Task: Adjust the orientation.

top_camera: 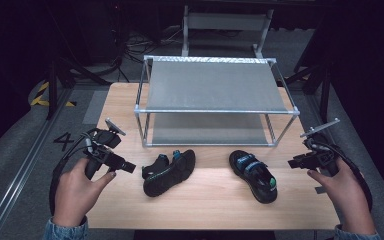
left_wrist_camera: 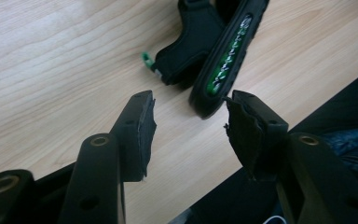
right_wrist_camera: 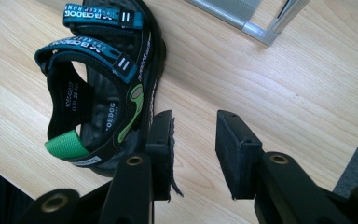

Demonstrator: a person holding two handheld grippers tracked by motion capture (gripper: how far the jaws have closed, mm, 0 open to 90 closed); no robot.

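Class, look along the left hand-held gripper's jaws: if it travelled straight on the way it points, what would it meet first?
Probably the black sandal lying on its side: its green-patterned sole edge sits just beyond the open left hand-held gripper, though the exact gap is unclear.

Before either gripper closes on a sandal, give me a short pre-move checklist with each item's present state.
1. Left gripper open, nothing between its jaws: ok.
2. Right gripper open, nothing between its jaws: ok.
3. Left sandal ready for a grasp: not ok, it lies tipped on its side, sole edge toward the left gripper.
4. Right sandal upright on its sole, straps up: ok.
5. Right gripper lined up: not ok, its jaws stand beside the sandal's heel, not around it.
6. Rack lower shelf free for sandals: cannot tell, partly shaded by the top shelf.
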